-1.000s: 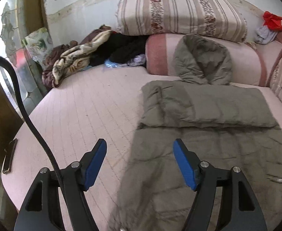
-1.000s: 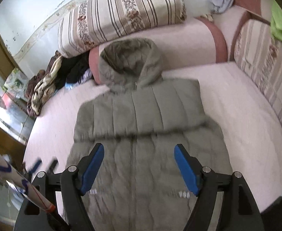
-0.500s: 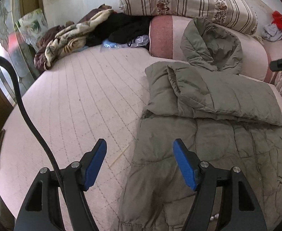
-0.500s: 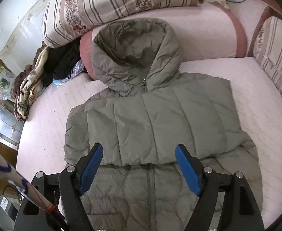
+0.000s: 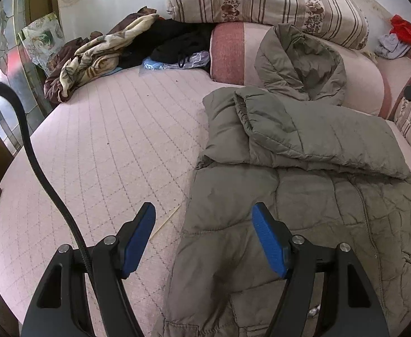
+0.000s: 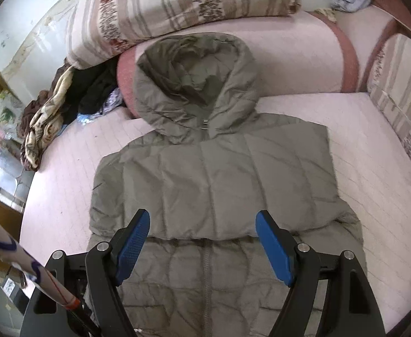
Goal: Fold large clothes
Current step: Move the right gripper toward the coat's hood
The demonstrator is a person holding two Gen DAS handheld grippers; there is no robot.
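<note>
Right wrist view: jacket (image 6: 211, 185) with both sleeves folded across the chest; hem-to-hood fold apparently remains. Left gripper (image 5: 204, 238) and right gripper (image 6: 202, 247): fingers spread, holding nothing.

Both grippers tilt steeply downward, side by side. The left gripper (image 5: 204, 236) has its blue-padded jaws spread wide with nothing pinched between them. The right gripper (image 6: 202, 243) stands just as wide, its pads bare and gripping nothing. No hand or sleeve shows.
</note>
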